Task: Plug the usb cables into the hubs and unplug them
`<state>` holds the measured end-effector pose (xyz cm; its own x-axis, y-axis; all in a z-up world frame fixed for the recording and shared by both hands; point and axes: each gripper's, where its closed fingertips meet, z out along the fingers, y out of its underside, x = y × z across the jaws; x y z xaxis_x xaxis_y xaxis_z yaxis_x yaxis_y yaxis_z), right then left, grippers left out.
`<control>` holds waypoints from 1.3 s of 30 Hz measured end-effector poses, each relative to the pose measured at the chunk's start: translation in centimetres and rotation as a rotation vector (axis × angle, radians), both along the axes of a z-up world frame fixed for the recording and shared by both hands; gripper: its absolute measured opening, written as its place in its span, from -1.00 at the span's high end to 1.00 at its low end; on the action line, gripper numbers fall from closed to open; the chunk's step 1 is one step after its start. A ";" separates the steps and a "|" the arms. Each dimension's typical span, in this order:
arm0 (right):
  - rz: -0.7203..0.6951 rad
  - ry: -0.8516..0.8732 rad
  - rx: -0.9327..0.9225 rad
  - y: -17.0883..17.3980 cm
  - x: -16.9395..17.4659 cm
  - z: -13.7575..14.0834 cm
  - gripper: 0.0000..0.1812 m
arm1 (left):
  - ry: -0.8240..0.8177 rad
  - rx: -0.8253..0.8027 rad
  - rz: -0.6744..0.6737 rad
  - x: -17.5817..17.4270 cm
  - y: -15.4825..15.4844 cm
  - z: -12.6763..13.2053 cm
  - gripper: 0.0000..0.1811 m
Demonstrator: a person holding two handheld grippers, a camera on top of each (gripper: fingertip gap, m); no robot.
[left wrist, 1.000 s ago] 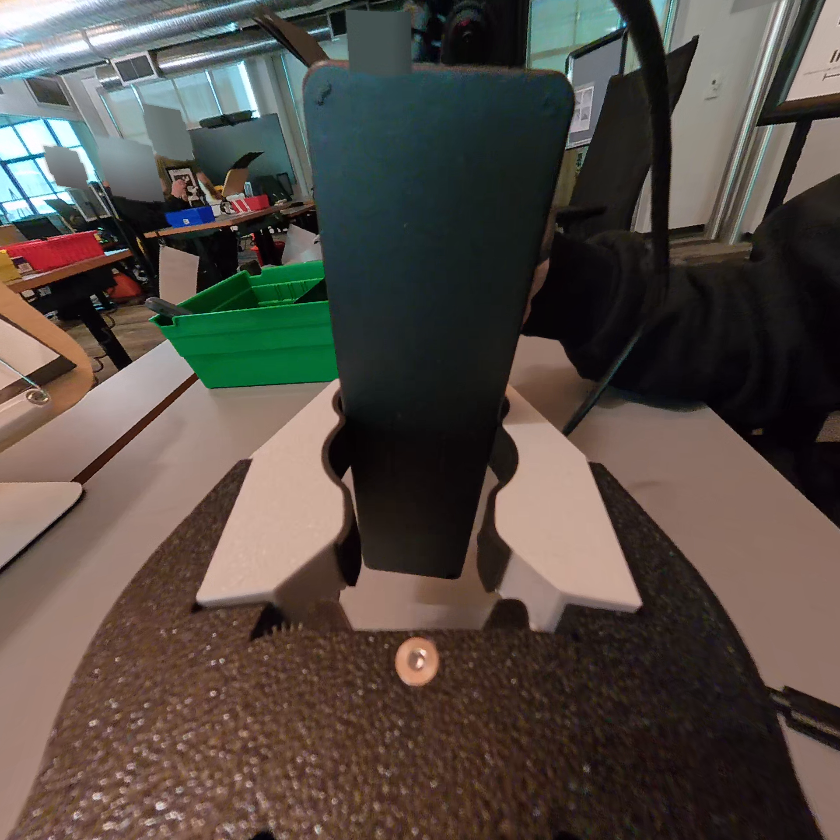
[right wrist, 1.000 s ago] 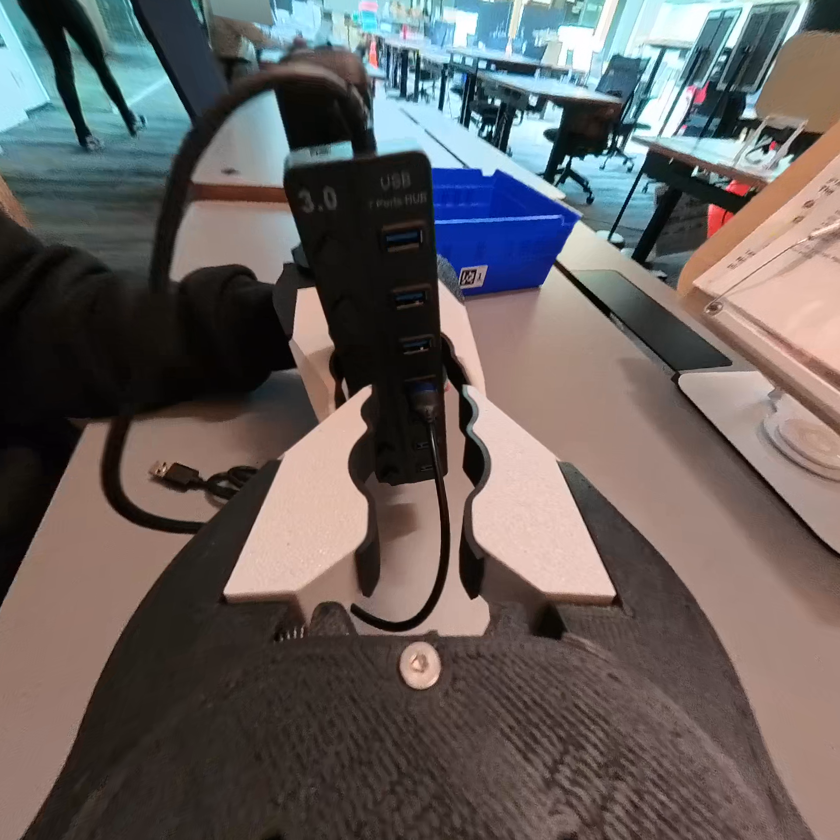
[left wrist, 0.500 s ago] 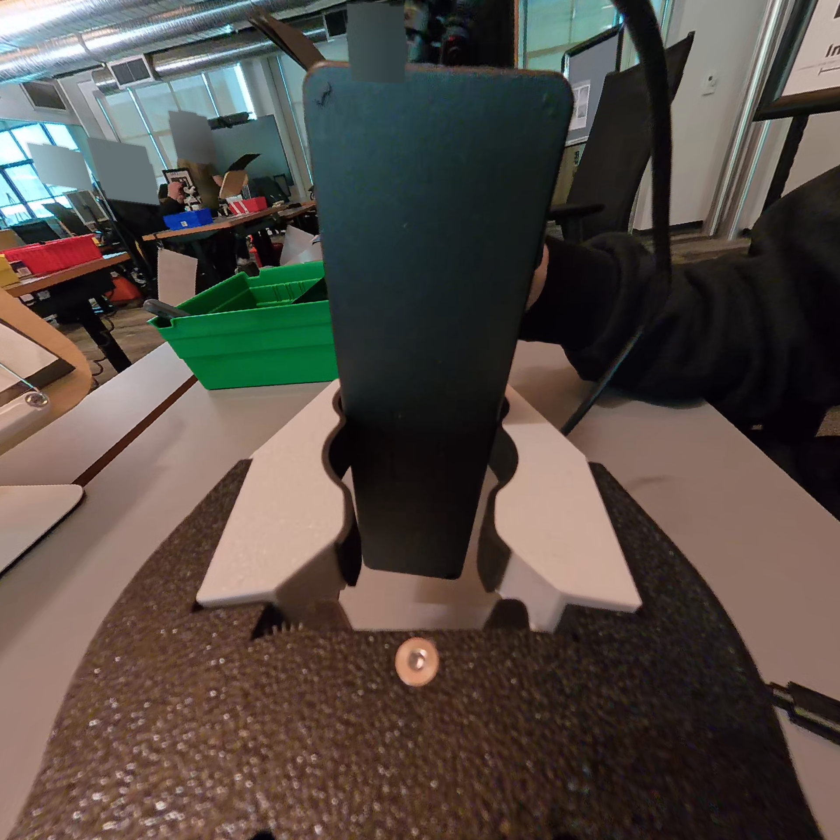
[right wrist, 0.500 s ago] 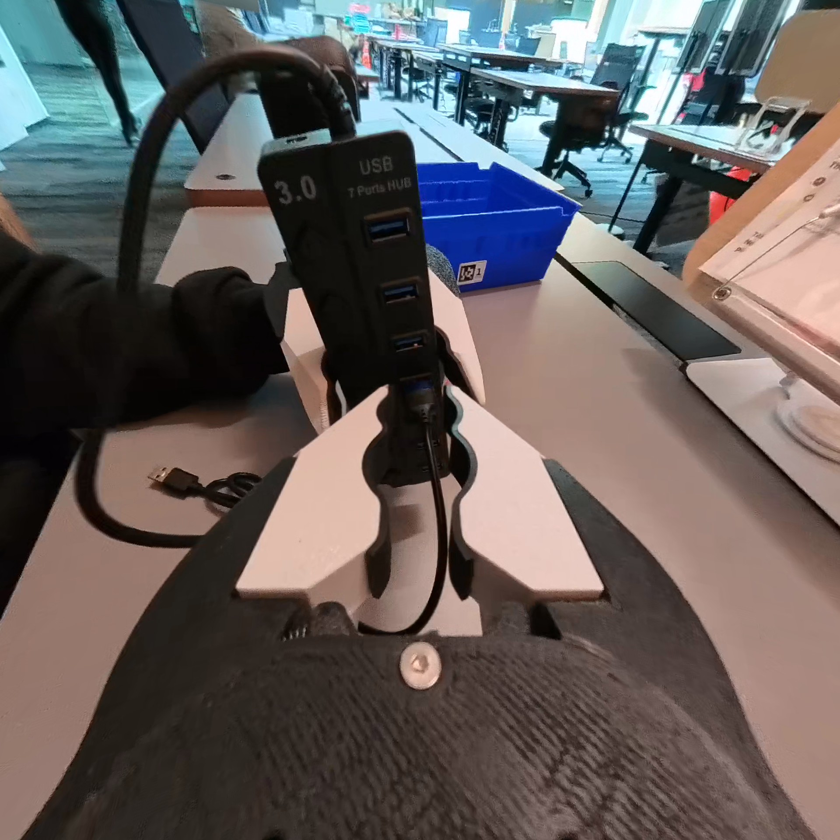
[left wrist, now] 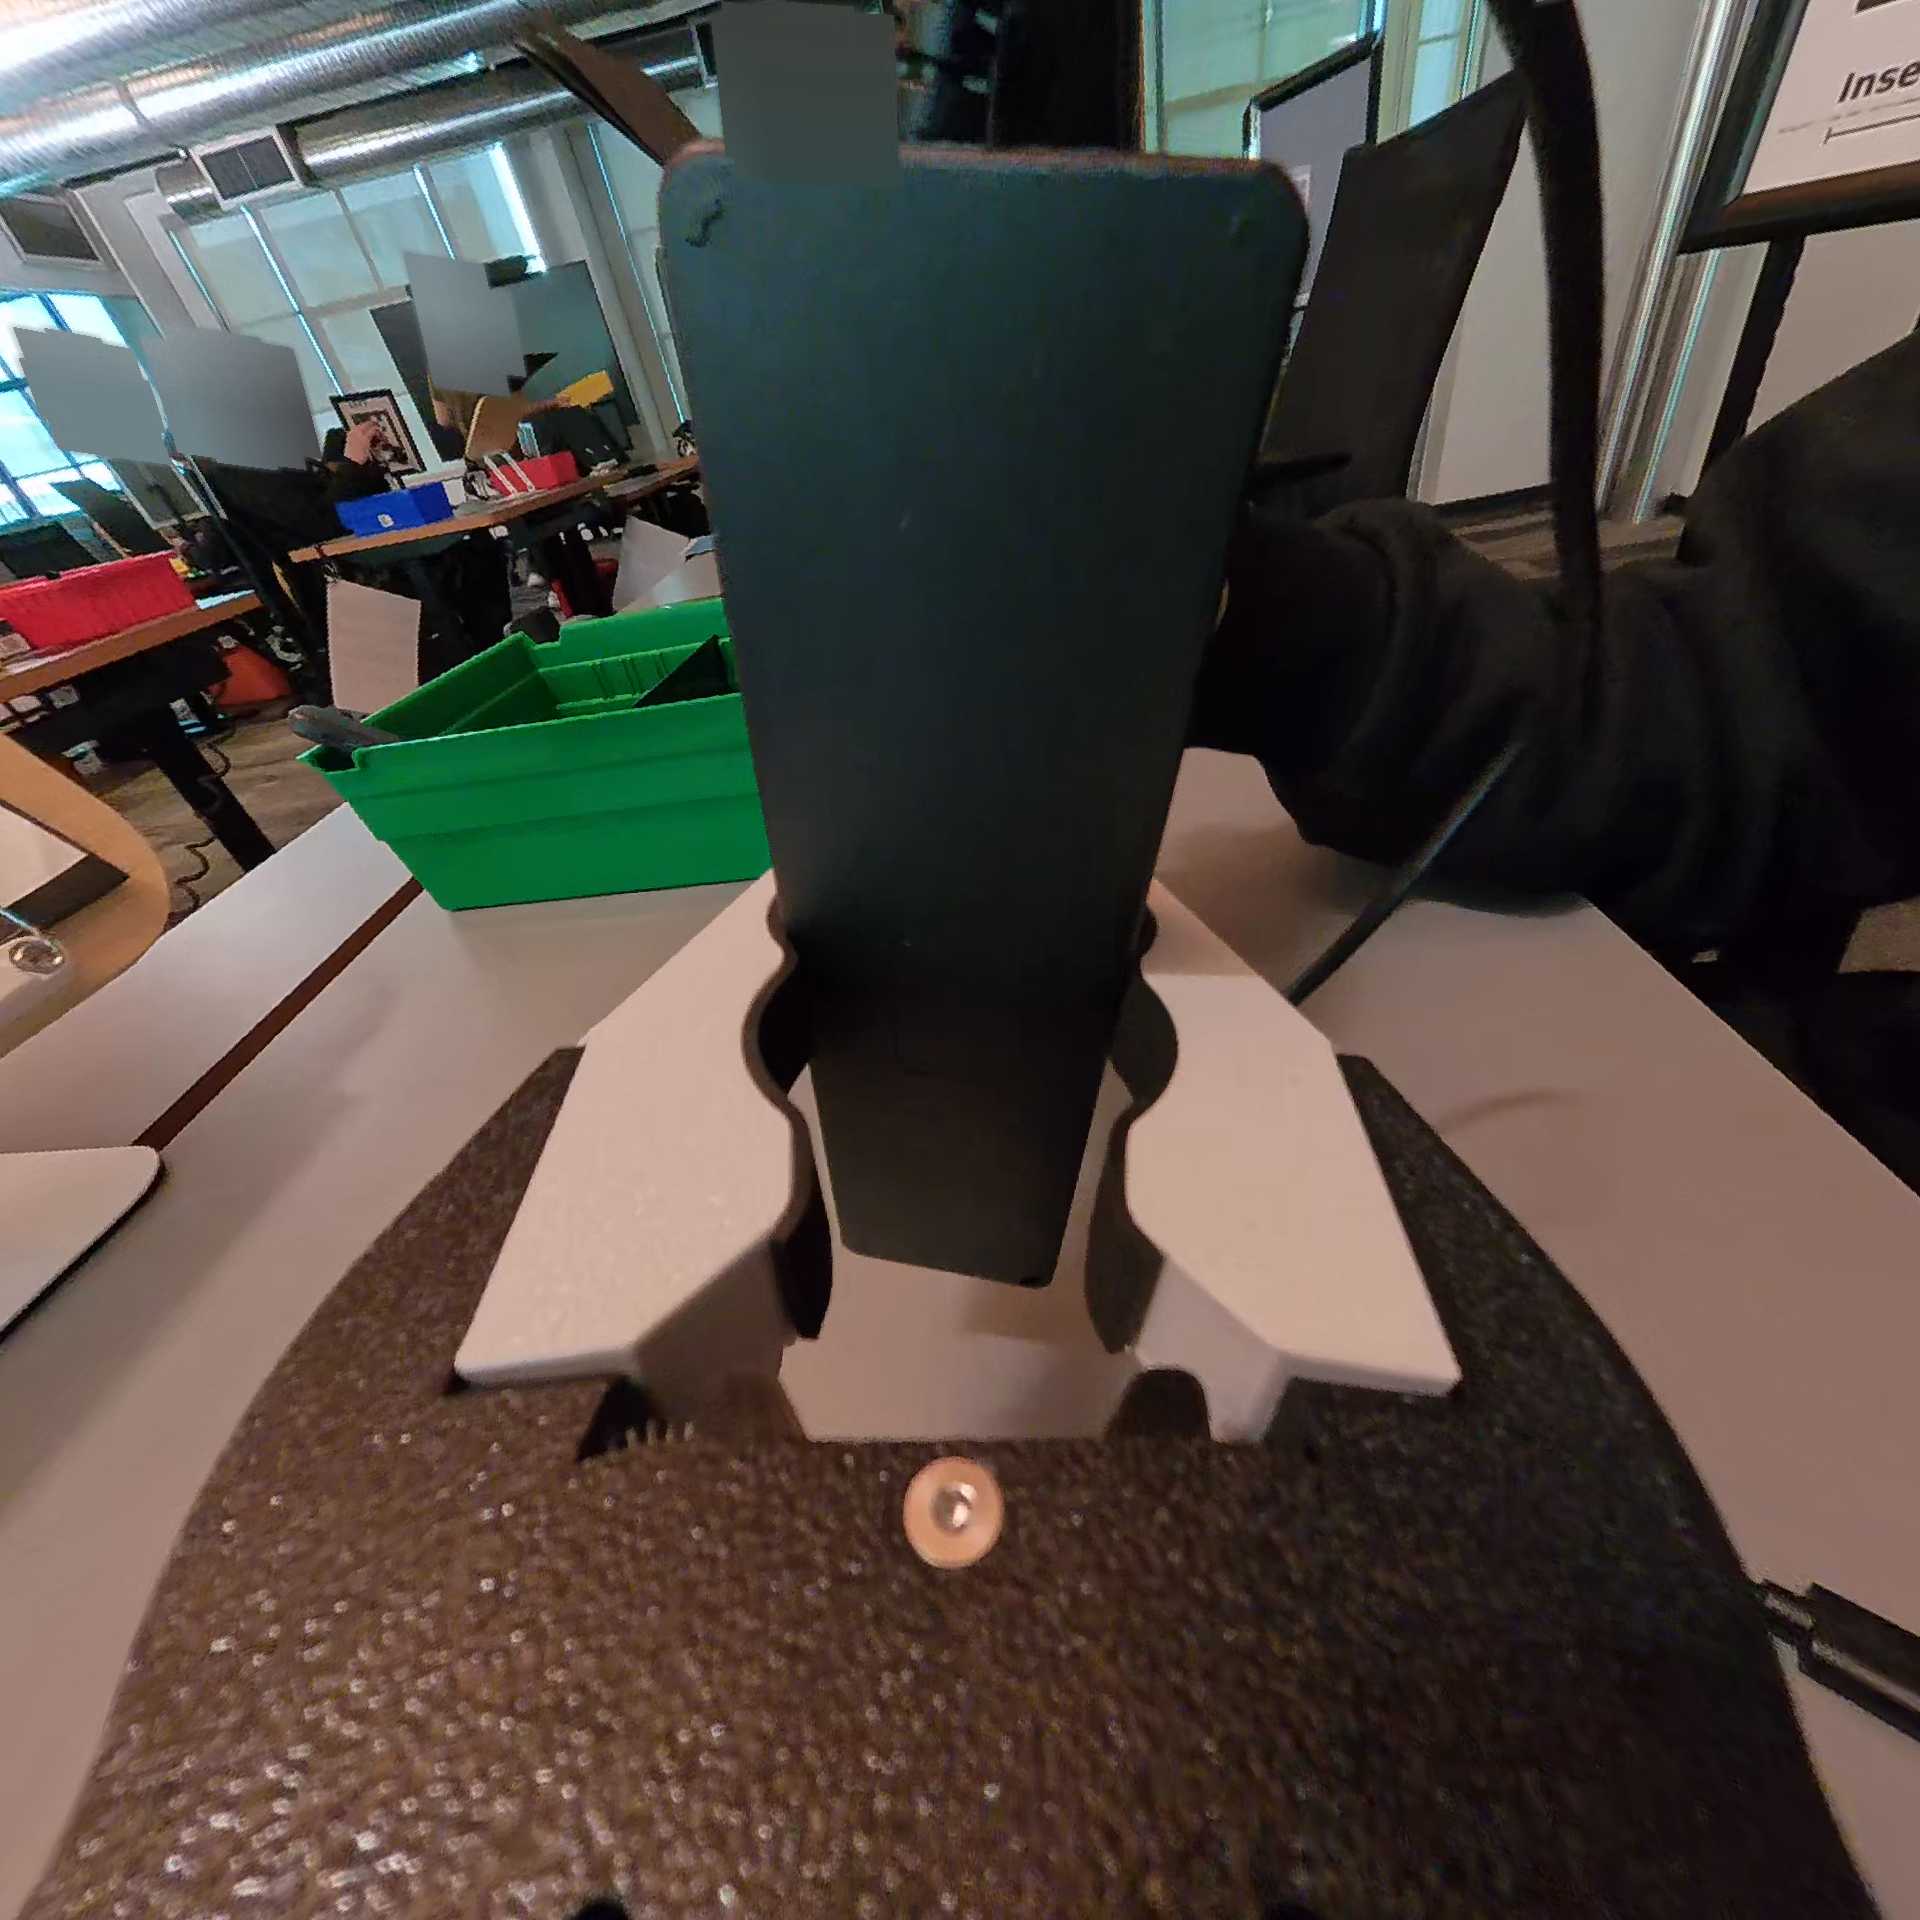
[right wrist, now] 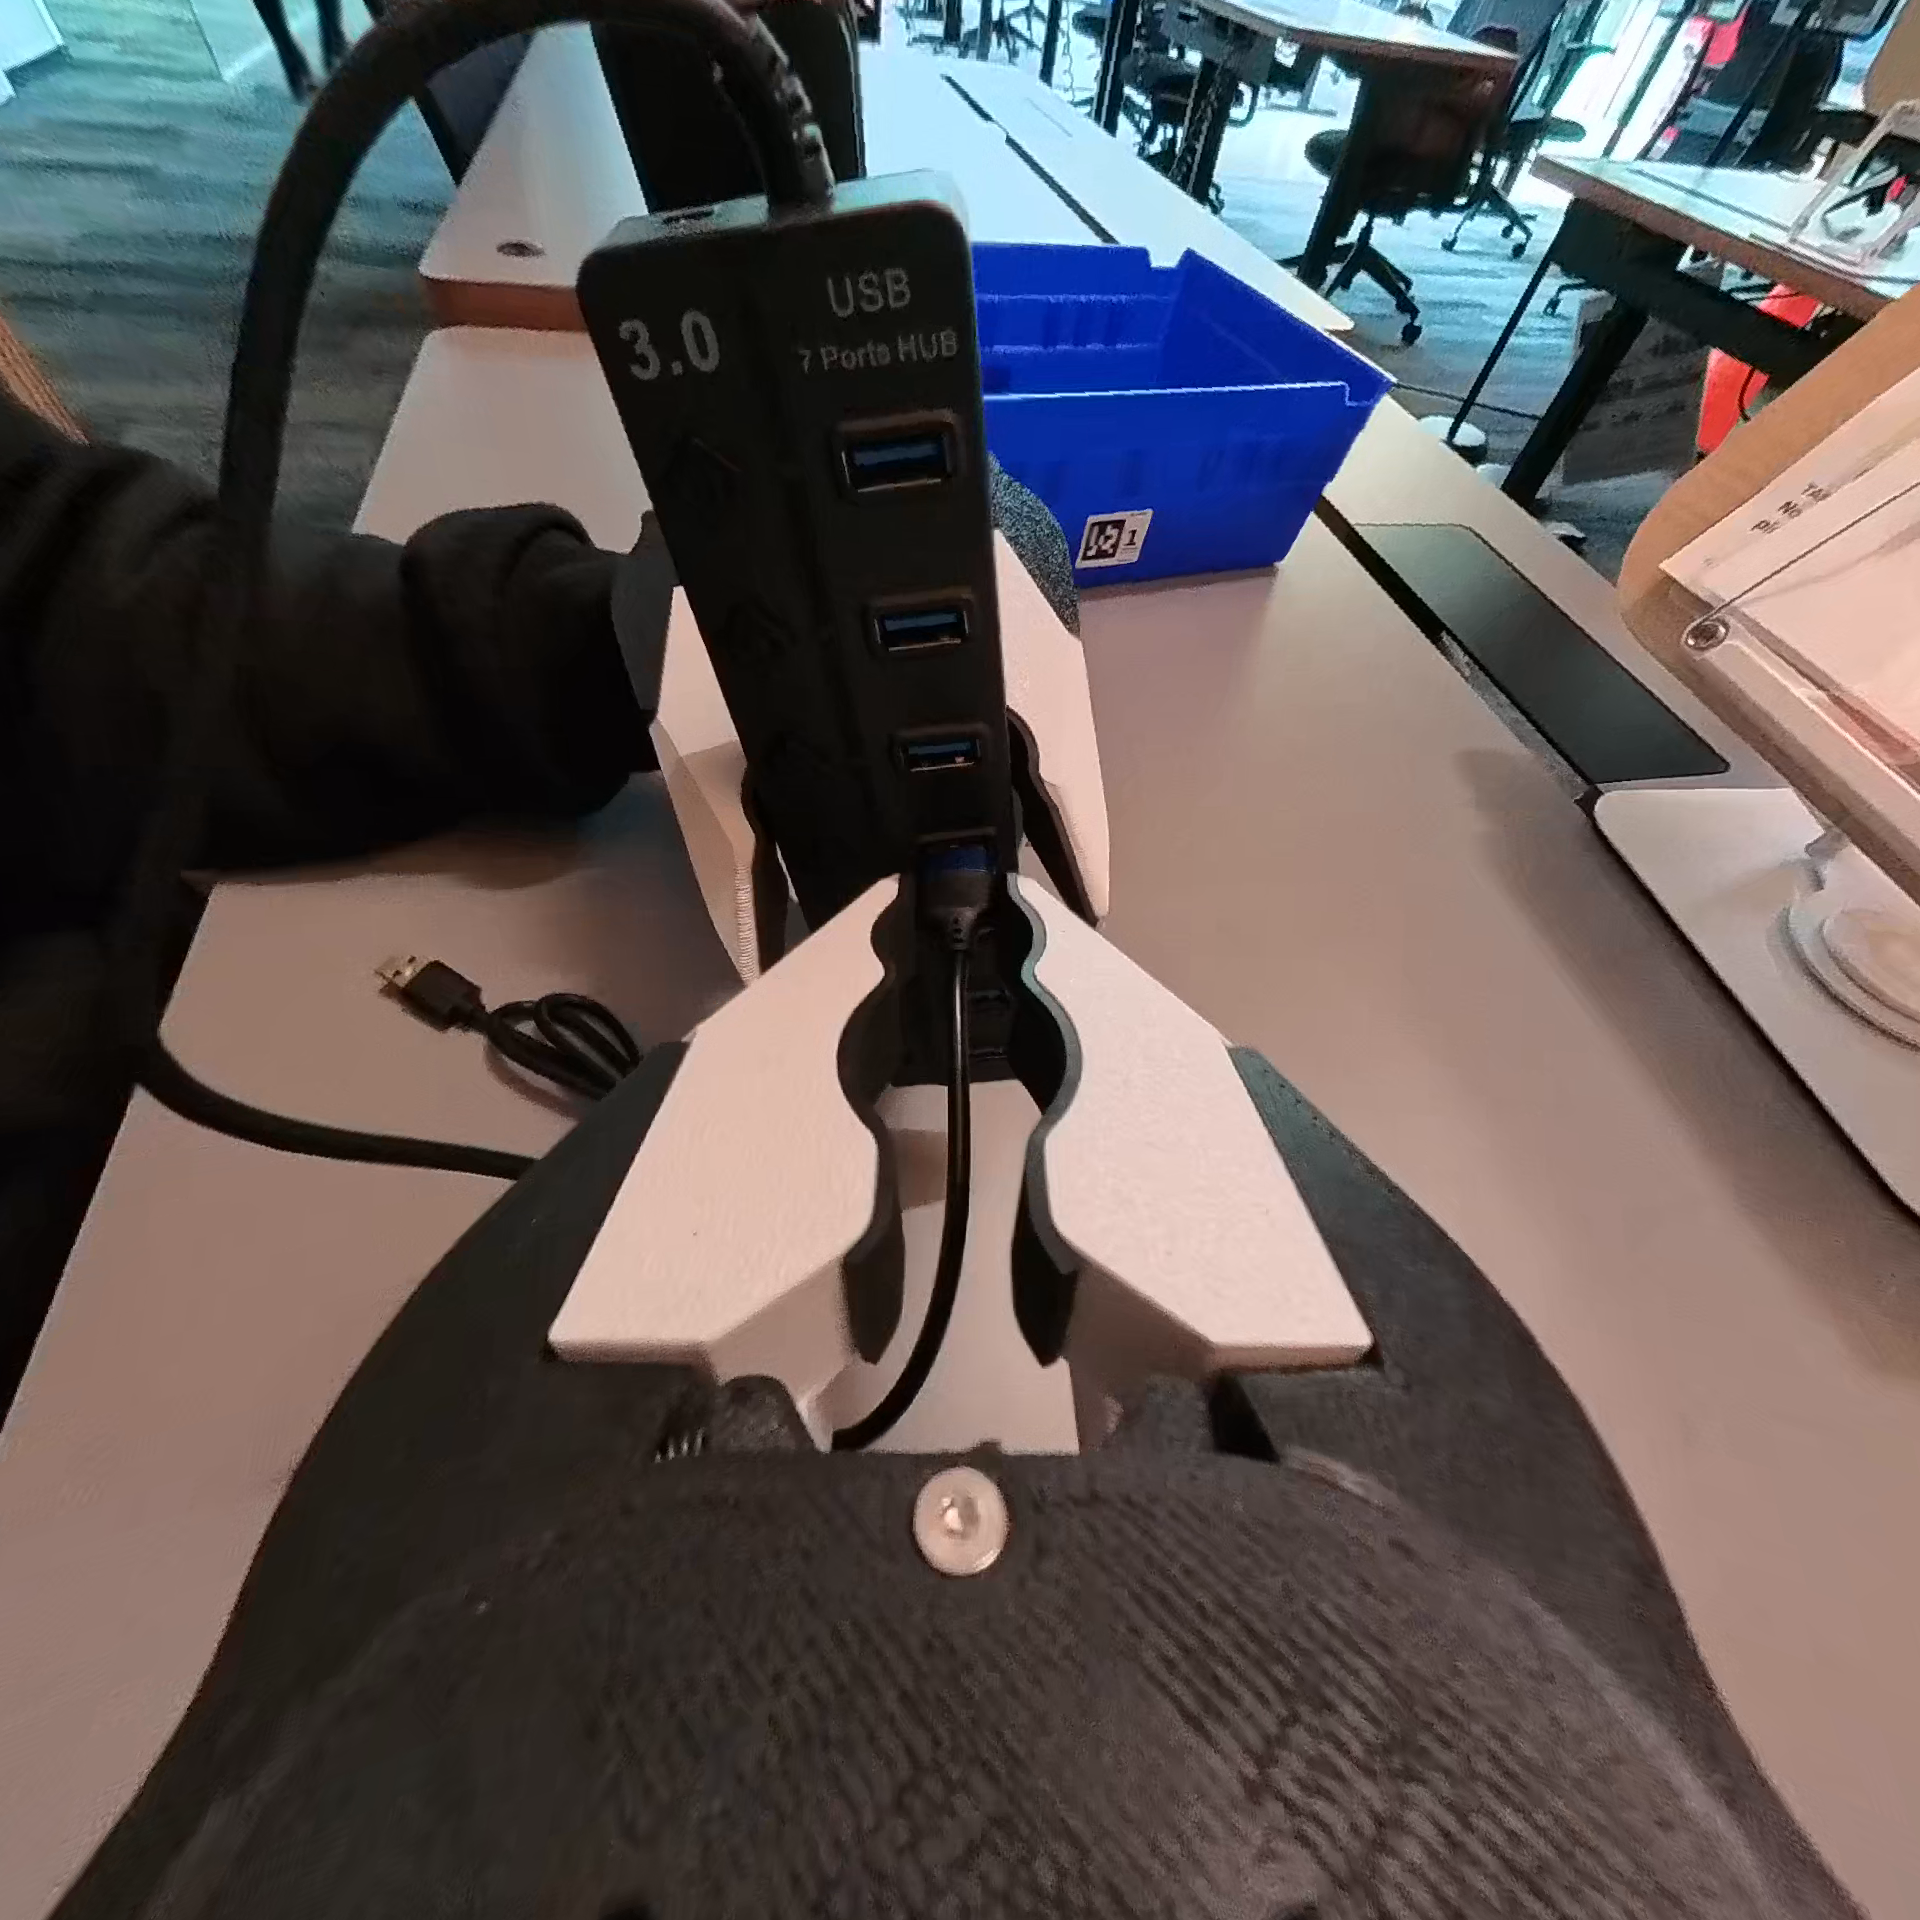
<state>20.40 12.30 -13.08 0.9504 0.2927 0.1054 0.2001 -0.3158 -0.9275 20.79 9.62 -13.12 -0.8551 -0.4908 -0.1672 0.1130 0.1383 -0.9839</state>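
Note:
A black multi-port USB hub (right wrist: pixel 821 520) stands upright off the table, clamped low down between the white fingers of my left gripper (left wrist: pixel 961 935); the left wrist view shows its plain back (left wrist: pixel 977 582). My right gripper (right wrist: pixel 958 920) is shut on a black USB plug (right wrist: pixel 956 883) seated in the hub's fourth port from the top. The plug's thin cable (right wrist: pixel 951 1195) runs back between the fingers. The three ports above it are empty. A thick hub cable (right wrist: pixel 260 416) loops from the hub's top down to the table. A second USB plug (right wrist: pixel 426 982) lies loose on the table to the left.
A green bin (left wrist: pixel 540 790) stands behind the hub in the left wrist view. A blue bin (right wrist: pixel 1174 447) stands behind it in the right wrist view. A black pad (right wrist: pixel 1538 644) and a white document stand (right wrist: pixel 1818 623) are at the right. A person's black sleeve (right wrist: pixel 208 675) lies at the left.
The hub leans a little more to the left in the right wrist view and both views have shifted slightly. The plug stays in the fourth port and both grips hold.

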 end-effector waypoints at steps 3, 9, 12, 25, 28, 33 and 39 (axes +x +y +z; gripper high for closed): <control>0.014 -0.024 -0.007 -0.2 -0.2 0.1 0.85 | -0.001 0.009 -0.017 -0.2 -0.1 0.0 0.39; 0.033 -0.024 -0.004 -0.3 -0.5 0.1 0.85 | 0.019 -0.007 -0.039 -0.6 -0.2 0.1 0.39; 0.060 0.036 0.013 0.0 -0.9 0.0 0.85 | 0.045 -0.059 -0.080 -1.2 -0.2 0.2 0.39; 0.054 0.035 -0.064 -0.4 -0.2 -1.7 0.85 | 0.057 0.036 -0.048 -0.6 -0.5 -1.4 0.36; 0.024 0.056 -0.004 -0.2 0.2 -0.6 0.85 | 0.028 0.023 0.005 0.0 -0.1 -0.2 0.37; -0.017 -0.084 -0.045 -0.6 0.5 0.0 0.85 | 0.006 0.087 0.041 0.2 -0.1 -0.2 0.40; -0.002 -0.070 -0.063 -0.9 0.5 -0.3 0.85 | 0.014 0.119 0.047 0.2 -0.2 -0.5 0.41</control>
<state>20.88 11.36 -13.36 0.9417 0.2994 0.1534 0.2637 -0.3736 -0.8893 20.99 9.41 -13.64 -0.8345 -0.5074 -0.2146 0.0898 0.2591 -0.9617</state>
